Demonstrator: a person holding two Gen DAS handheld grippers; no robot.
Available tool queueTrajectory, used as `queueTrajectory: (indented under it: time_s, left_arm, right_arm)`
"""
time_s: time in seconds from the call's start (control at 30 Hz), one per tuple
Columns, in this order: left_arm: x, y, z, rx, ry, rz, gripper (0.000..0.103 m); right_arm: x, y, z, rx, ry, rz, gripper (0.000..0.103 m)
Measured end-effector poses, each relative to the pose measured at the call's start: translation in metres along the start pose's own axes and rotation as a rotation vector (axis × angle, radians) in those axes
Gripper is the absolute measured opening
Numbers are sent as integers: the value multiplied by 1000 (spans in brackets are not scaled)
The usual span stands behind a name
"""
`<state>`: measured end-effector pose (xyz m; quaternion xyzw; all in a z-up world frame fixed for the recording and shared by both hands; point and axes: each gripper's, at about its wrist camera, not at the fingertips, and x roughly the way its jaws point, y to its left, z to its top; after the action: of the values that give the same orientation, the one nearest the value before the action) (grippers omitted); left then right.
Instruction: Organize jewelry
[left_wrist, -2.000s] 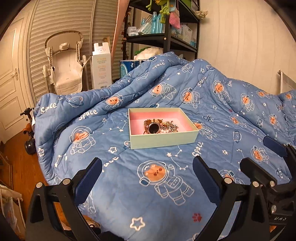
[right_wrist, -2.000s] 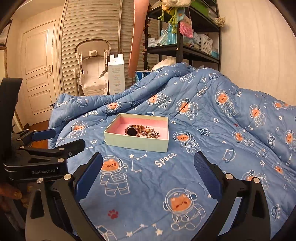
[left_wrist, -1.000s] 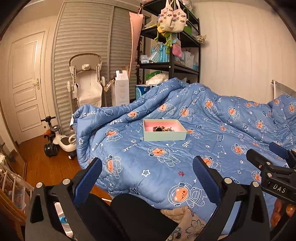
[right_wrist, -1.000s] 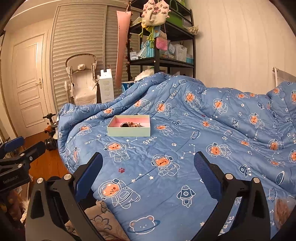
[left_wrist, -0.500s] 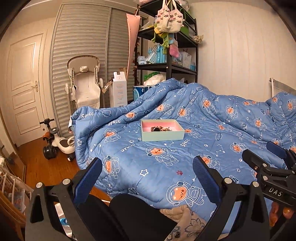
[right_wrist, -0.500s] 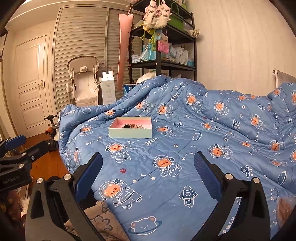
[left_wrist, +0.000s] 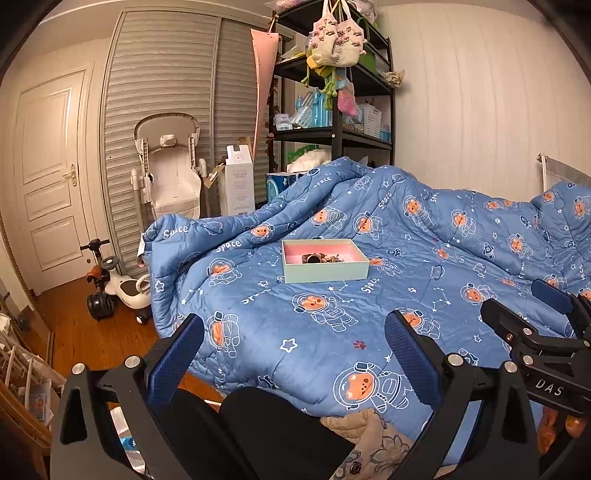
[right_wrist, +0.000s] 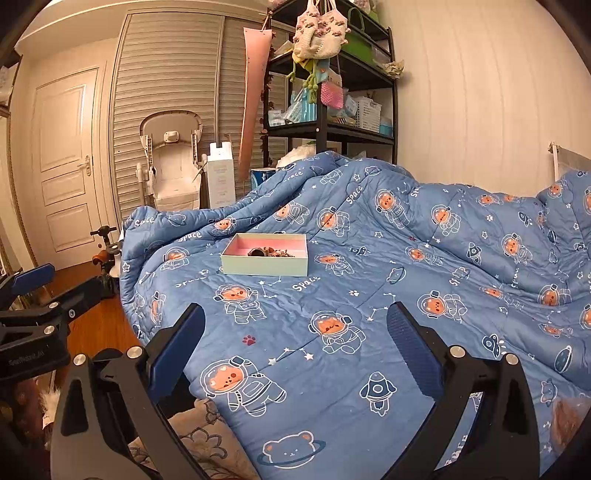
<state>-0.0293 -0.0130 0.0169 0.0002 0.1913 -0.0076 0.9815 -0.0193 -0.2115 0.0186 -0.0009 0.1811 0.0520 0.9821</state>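
- The left gripper (left_wrist: 293, 349) hangs low at the near edge of the bed, its blue-padded fingers (left_wrist: 175, 360) spread wide with nothing between them.
- The right gripper (right_wrist: 295, 341) is likewise spread wide and empty, over the blue astronaut-bear quilt (right_wrist: 406, 295).
- A pale green box (left_wrist: 325, 271) with a pink inside sits on the quilt, well apart from both grippers, toward the far side.
- Inside it lies a small heap of jewelry (left_wrist: 323, 257), with a dark round piece at its left; the rest is too small to tell.
- Far behind stand a black shelf (left_wrist: 334, 133) and a white high chair (left_wrist: 170, 173).
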Motion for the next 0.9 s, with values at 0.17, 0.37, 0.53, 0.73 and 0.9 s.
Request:
queueTrajectory:
  time_s: [0.17,0.37,0.53,0.73,0.9]
  left_arm:
    - [0,0,1,7,1,1,96]
    - [0,0,1,9,2,1,96]
    - [0,-1,1,7,2,2,96]
    - [0,0,1,7,2,0,96]
    - [1,0,-1,6,4,5,96]
  right_arm:
    - [-1,-1,1,0,-4,-1,97]
    - [-1,-2,2,2,-5,-3,97]
    - [-1,-3,2,3,-3,-3,97]
    - [0,-3,2,4,-1,-5,97]
    - [0,-3,2,4,-1,-5,97]
